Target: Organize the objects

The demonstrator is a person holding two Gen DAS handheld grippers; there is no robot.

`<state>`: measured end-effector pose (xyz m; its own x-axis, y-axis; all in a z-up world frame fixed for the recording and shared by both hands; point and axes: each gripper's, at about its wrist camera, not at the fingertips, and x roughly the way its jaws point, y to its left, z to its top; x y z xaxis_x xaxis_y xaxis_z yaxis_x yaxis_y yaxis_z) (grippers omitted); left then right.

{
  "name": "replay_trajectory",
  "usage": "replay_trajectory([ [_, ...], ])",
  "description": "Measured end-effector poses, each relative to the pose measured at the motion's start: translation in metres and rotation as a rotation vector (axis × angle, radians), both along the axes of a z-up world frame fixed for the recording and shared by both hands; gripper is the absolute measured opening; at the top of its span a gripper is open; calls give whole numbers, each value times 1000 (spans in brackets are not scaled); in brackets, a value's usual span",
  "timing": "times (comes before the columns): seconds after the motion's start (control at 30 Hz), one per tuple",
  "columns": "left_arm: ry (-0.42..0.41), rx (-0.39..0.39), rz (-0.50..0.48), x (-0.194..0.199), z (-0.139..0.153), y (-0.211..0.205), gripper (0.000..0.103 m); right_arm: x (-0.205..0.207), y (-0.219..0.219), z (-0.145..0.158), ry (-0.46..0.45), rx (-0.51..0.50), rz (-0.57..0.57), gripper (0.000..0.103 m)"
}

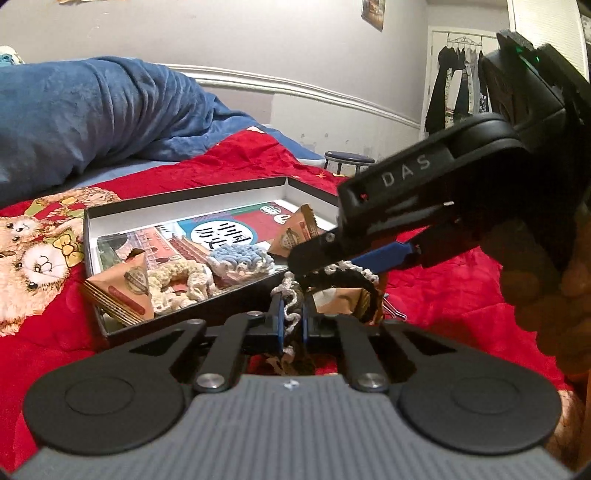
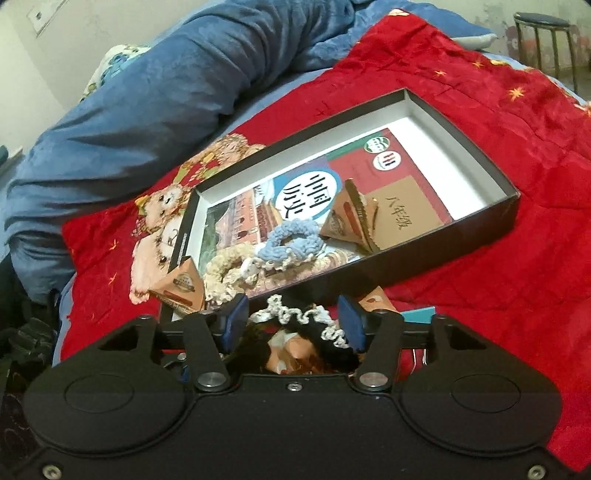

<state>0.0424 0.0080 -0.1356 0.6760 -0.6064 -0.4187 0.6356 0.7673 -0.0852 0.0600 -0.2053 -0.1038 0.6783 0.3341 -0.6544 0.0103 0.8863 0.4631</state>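
Observation:
A black crocheted scrunchie with white trim (image 1: 347,280) lies on the red quilt just in front of the box. My left gripper (image 1: 291,314) is shut on its white edge. My right gripper (image 1: 332,264) reaches in from the right above it. In the right wrist view the right gripper (image 2: 293,325) stands open with the scrunchie (image 2: 295,317) between its blue pads. The shallow black box (image 1: 184,201) (image 2: 480,122) holds a book (image 2: 306,192), a blue scrunchie (image 1: 240,256) (image 2: 291,236), a cream scrunchie (image 1: 177,284) (image 2: 229,266) and triangular brown packets (image 1: 122,288) (image 2: 354,218).
The box sits on a red quilt (image 2: 498,258) with a bear print, and a rolled blue duvet (image 1: 92,107) lies behind it. Another brown packet (image 1: 340,299) and a teal card (image 2: 417,314) lie by the scrunchie. A stool (image 2: 543,22) stands beyond the bed. A hand (image 1: 535,295) holds the right gripper.

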Motion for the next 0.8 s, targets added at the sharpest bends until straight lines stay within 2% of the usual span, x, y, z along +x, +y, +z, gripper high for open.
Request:
replay_trajectory([
  [0.03,-2,2,-1,0,1,0,11,1,-2,-2,10,10,-11,40],
  [0.1,2,4,-3,1,1,0,12,3,-3,-6,30,19,-14,25],
  [0.2,21,15,-16,3,0,-1,12,5,5,-8,46,-13,-2,19],
  [0.3,22,22,-18,5,-2,-2,12,5,8,-9,36,-18,-21,16],
  [0.43,20,37,-36,5,-3,-4,14,1,-1,-10,-9,48,-81,14],
  [0.67,70,34,-21,15,-4,-1,14,-6,-12,-2,-87,130,-129,13],
  [0.8,123,32,-31,23,-8,0,12,-12,-22,2,-151,212,-152,13],
])
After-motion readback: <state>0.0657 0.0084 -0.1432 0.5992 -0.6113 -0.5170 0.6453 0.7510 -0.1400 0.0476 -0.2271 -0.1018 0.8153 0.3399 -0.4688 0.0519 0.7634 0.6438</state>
